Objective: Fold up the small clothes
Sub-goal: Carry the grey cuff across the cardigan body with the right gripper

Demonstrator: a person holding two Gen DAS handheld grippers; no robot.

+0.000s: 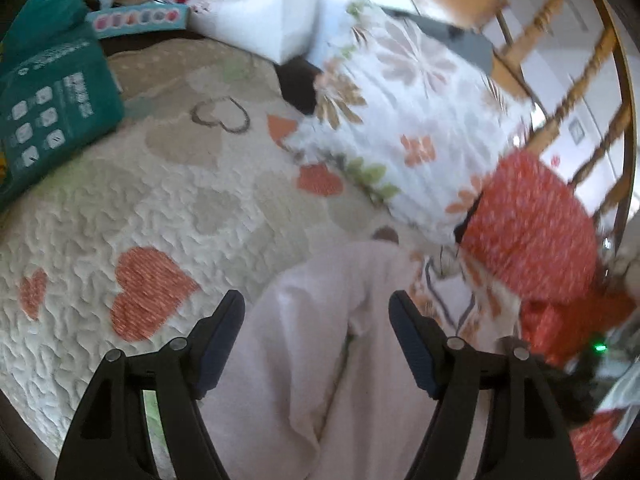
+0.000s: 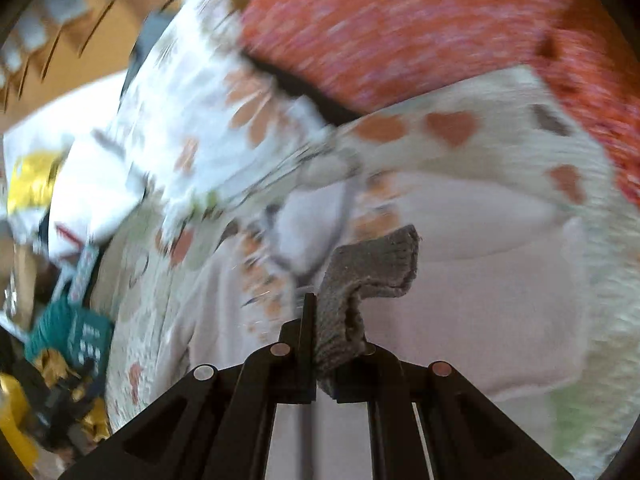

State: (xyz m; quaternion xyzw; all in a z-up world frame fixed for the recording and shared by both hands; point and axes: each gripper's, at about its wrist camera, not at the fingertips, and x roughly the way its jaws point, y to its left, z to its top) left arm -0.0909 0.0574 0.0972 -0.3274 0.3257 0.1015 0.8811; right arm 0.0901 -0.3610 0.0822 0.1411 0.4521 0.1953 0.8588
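Note:
A pale pink garment (image 1: 320,360) lies on a quilted bedspread with orange hearts (image 1: 120,220). My left gripper (image 1: 316,308) is open, its fingers straddling the garment's upper part just above it. In the right wrist view my right gripper (image 2: 320,312) is shut on a grey knit cuff (image 2: 372,268), part of the pink garment (image 2: 480,300), and holds it lifted. The right view is blurred by motion.
A white floral pillow (image 1: 408,120) and a red speckled cushion (image 1: 528,224) lie at the far right. A teal package (image 1: 52,104) sits at the far left, a white bag (image 1: 260,4) behind. A wooden chair (image 1: 560,72) stands beyond the bed.

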